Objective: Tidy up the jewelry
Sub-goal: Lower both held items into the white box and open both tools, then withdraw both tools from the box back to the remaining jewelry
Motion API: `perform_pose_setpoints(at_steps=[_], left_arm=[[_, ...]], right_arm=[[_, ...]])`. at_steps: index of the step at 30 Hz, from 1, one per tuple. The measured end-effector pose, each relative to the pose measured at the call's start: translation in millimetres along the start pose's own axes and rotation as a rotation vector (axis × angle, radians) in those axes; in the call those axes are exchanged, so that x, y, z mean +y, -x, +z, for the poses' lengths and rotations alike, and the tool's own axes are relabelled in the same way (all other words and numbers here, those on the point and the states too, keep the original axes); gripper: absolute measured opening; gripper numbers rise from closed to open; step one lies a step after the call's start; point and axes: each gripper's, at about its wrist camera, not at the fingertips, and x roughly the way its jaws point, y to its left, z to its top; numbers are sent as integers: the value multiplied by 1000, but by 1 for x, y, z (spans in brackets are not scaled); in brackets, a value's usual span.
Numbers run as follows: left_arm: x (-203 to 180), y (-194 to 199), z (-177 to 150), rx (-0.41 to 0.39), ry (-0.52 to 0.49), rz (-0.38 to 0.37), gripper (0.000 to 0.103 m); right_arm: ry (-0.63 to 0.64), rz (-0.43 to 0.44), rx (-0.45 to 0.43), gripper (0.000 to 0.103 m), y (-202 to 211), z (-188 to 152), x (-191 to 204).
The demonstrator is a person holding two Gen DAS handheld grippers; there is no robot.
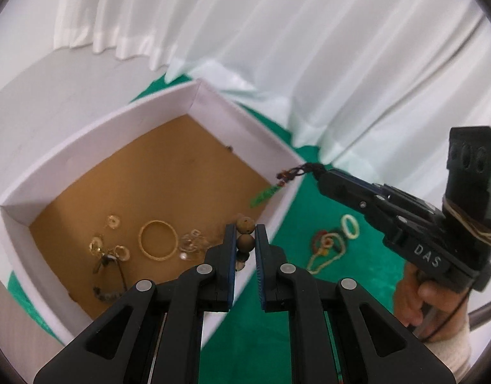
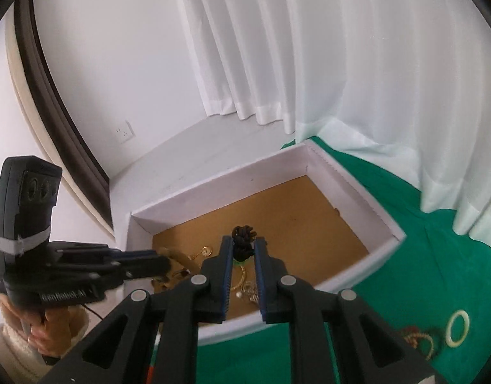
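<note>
Box (image 1: 94, 140): white walls, brown floor, on green cloth (image 1: 309, 304).
Bangle (image 1: 159, 244): gold, flat on box floor among small gold pieces.
Left gripper (image 1: 245, 240): clenched on brown beads (image 1: 245, 233), above near box wall.
Right gripper (image 2: 243, 249): clenched on black cord (image 2: 243, 240); green pendant (image 1: 265, 196) hangs below, over box.
Ring (image 2: 457, 328): cream, on cloth outside box, beside tangled necklace (image 1: 325, 249).
</note>
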Motion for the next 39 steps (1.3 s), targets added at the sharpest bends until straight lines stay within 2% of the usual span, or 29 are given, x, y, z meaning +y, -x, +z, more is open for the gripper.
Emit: perform_pose_setpoints(at_steps=[3,10,14,18,20,21,22,25,26,28,30,35,39], left_arm=[[19,-27,-3,50,31,32,9],[44,-51,-31,122,63,80,9],[57,-67,-46,157,81,115,10],[62,-79,-53,170,67,160,10],[61,-80,-55,161,47,204,22],[59,-79,-55,153,36,222,37],[57,-75,-55,136,26,238,51],[45,-61,-57,70,-9,272,75],[42,-58,-56,55,-17,276,77],[29,-48,-60,21,-42,281,82],[13,-40,-66,-9,-80,278,85],[-40,-31,-99,-54,-191,227,95],[-73,-43,-140,-33,-238,149,99]], right_arm=[[14,-15,40,13,-35,1,-2],[60,-91,110,13,-94,-8,-20],[57,-127,137,13,-116,-18,-31],[33,-141,116,17,-122,-21,-38],[3,-157,100,41,-120,-19,-42],[-12,-158,85,55,-117,-18,-44],[-29,-155,59,55,-110,-17,-46],[-56,-163,2,55,-83,-18,-48],[-57,-179,-15,56,-74,-21,-48],[-57,-222,-35,69,-56,-32,-44],[-74,-250,-36,75,-43,-47,-43],[-145,-264,-4,75,-16,-114,-52],[-183,-367,22,75,18,-187,-68]])
